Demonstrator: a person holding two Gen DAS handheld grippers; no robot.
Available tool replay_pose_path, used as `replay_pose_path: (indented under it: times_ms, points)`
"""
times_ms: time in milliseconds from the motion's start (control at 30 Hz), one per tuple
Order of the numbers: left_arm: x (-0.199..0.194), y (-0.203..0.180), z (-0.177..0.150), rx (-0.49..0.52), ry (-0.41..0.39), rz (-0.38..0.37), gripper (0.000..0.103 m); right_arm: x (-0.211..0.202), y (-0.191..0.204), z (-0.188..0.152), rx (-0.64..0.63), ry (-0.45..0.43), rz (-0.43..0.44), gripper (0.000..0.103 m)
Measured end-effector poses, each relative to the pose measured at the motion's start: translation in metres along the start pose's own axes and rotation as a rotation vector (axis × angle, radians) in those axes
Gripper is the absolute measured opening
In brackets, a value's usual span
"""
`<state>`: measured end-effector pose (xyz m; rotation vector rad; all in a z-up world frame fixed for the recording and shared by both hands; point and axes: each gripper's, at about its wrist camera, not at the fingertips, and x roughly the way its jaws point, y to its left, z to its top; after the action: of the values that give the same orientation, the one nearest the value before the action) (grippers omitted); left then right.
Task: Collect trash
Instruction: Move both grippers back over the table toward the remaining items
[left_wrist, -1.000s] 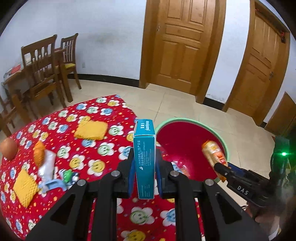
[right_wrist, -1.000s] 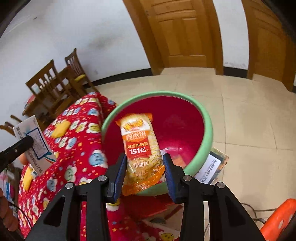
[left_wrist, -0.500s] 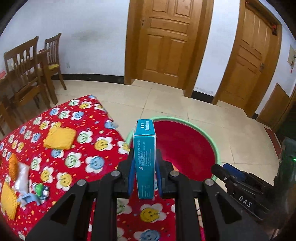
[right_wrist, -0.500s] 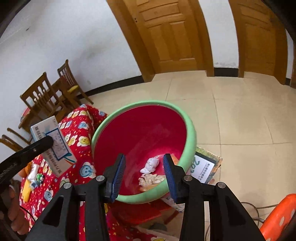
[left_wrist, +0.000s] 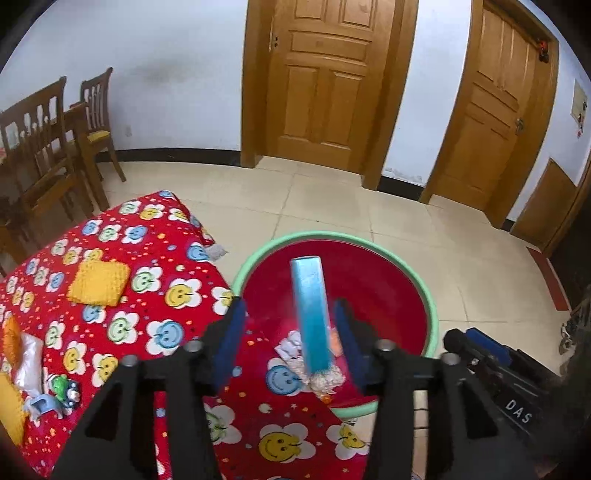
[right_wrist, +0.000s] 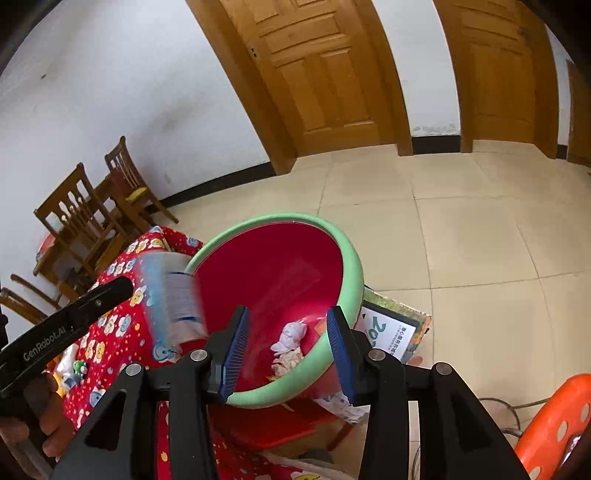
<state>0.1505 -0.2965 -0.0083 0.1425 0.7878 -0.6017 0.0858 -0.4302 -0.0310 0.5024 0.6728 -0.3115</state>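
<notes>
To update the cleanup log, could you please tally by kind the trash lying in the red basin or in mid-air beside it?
blue box: 1
crumpled paper wads: 2
orange wrapper: 1
Total: 4

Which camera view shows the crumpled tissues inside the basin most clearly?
The right wrist view. The crumpled tissues lie unobstructed on the red floor of the basin, between the open fingers of the right gripper. In the left wrist view the blurred blue box and the tablecloth cover part of them.
</notes>
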Motion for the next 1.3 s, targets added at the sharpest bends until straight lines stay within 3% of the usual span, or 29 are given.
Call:
replay_pose_path:
  times_ms: [167,367,667,1300]
  points:
    - [-0.009,0.011,-0.002,-0.030,-0.002,0.034,0.063,-0.007,0.004,-0.001,-0.005,-0.007,0.014,0.045]
    - [-0.022,0.029,-0.008,-0.070,-0.001,0.075,0.067,-0.018,0.018,-0.002,-0.024,-0.022,0.043,0.052]
    - [-0.053,0.064,-0.022,-0.137,-0.019,0.135,0.073,-0.026,0.052,-0.005,-0.078,-0.018,0.093,0.053]
    - [-0.111,0.161,-0.064,-0.275,-0.034,0.324,0.075,-0.019,0.133,-0.028,-0.217,0.052,0.208,0.057]
